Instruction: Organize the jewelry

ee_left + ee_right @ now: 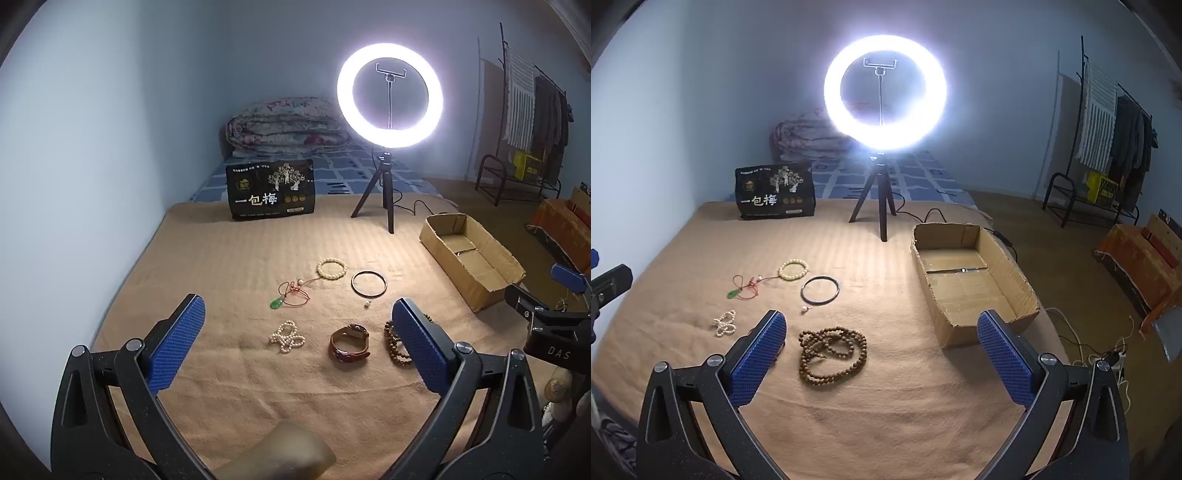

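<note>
Jewelry lies on a tan blanket [258, 387]. In the left wrist view: a cream bead bracelet [332, 268], a black bangle [368, 283], a red cord with a green pendant [291, 293], a white pearl strand [287, 336], a brown leather watch [349, 342] and a brown wooden bead strand [394, 345] partly behind my finger. My left gripper [297, 312] is open above them. My right gripper [881, 325] is open over the wooden bead strand [833, 351]. An open cardboard box [971, 284] sits right; it also shows in the left wrist view [469, 254].
A lit ring light on a black tripod [388, 99] stands at the back, with a black snack bag [271, 189] left of it. A folded quilt [288, 125] lies behind. A clothes rack [1108, 140] and floor cables [1082, 343] are right of the bed.
</note>
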Motion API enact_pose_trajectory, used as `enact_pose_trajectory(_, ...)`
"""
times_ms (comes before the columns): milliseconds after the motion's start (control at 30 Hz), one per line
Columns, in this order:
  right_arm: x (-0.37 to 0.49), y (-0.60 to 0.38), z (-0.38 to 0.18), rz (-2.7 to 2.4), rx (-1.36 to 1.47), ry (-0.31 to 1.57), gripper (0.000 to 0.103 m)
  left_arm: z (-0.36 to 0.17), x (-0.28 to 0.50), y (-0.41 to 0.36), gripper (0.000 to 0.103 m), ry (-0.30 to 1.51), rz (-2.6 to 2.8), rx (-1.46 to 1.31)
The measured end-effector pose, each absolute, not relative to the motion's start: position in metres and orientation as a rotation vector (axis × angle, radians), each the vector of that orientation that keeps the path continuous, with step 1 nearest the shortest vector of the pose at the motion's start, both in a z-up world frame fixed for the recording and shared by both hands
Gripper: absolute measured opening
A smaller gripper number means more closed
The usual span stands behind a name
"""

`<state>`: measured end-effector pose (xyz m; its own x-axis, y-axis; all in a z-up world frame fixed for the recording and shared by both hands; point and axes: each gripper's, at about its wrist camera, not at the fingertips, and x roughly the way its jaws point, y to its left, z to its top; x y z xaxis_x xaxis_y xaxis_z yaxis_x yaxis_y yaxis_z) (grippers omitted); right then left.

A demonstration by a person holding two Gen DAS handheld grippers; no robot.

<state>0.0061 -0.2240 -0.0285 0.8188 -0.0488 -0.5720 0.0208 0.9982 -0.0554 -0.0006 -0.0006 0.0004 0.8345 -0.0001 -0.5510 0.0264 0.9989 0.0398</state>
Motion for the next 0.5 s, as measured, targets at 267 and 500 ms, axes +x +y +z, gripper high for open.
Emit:
enact_pose_trajectory(267,0.0064,-0.2231,-0.0282,-0.037,-0.050,0.614,0.103,0.0009,0.0018,-0.0005,0.103,0.605,-0.024,0.035)
enact_pose_trajectory(500,0.0068,-0.2228,-0.0287,-0.036,-0.052,0.614,0.103,0.0033,-0.0020,0.0002,0.103,0.599,-0.021,0.025)
